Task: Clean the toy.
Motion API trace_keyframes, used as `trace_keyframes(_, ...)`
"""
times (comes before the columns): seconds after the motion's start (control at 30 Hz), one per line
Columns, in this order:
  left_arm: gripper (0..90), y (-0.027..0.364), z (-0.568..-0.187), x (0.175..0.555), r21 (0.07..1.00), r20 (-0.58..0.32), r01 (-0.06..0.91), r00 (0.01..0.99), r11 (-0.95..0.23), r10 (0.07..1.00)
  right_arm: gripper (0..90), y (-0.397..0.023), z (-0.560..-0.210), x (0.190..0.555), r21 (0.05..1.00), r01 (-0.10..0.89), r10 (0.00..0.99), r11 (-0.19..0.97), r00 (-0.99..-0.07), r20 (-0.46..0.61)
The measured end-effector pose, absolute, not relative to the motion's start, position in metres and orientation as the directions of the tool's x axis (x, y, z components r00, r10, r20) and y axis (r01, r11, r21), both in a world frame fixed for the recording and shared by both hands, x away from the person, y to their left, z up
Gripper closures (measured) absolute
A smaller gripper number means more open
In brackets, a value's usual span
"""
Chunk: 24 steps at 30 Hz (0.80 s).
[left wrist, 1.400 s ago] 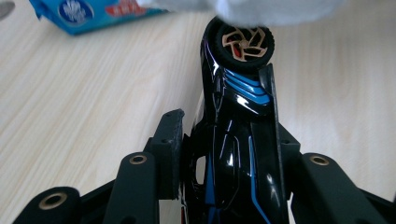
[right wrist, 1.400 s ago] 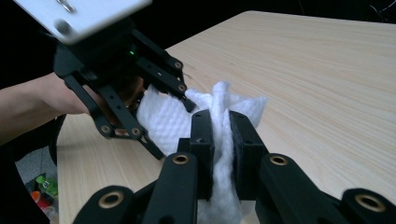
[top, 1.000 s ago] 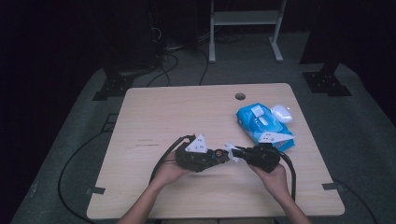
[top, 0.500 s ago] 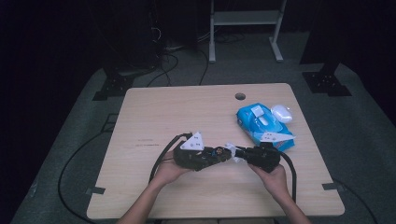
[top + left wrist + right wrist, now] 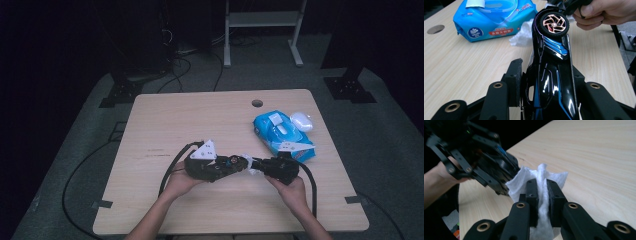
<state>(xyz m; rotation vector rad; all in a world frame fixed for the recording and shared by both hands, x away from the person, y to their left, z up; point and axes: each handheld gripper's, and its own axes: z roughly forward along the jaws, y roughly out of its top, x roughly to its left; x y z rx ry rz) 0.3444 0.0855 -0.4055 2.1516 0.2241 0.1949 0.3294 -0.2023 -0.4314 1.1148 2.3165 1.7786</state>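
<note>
Surface (image 5: 165,125): I've got both tongs low over its near middle, tips facing each other. Wipes pack (image 5: 282,135) lies just beyond the right tongs, a small white thing (image 5: 302,120) touching its far side. In the left gripper view the pack (image 5: 492,18) sits ahead and left of my jaws.

Left tongs (image 5: 235,165): clamped on the car (image 5: 549,72), black with blue trim, held on its side. The jaws press on its body from both sides; nose sticks out past the tips with a copper-spoked wheel (image 5: 554,24) facing up. From above the car (image 5: 231,164) bridges the gap between the two tongs.

Right tongs (image 5: 541,191): narrow, pinching a white wipe (image 5: 541,176) between the pads. The wipe fans out above the tips, its left edge up against the car (image 5: 501,161). In the left gripper view the wipe (image 5: 524,33) shows just left of the car's nose, with the right hand (image 5: 604,12) beyond it.
</note>
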Motion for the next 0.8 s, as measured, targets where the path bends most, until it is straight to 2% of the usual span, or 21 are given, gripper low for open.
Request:
trace_keyframes(0.2,56.7,0.086,-0.406,0.346,0.837,0.05,0.09,0.97,-0.54,0.239,80.6,-0.206,-0.425,0.326,0.863,0.501,0.53,0.07,-0.751,0.393)
trace_keyframes(0.37,56.7,0.086,-0.405,0.345,0.832,0.061,0.087,0.968,-0.548,0.245,80.6,-0.201,-0.438,0.329,0.833,0.538,0.55,0.131,-0.738,0.39)
trace_keyframes(0.57,56.7,0.078,-0.415,0.347,0.792,0.057,0.103,0.969,-0.602,0.24,80.6,-0.203,-0.419,0.323,0.88,0.461,0.564,0.113,-0.759,0.326)
trace_keyframes(0.8,56.7,0.061,-0.429,0.348,0.732,0.062,0.104,0.974,-0.673,0.218,80.6,-0.195,-0.418,0.319,0.886,0.439,0.562,0.153,-0.776,0.287)
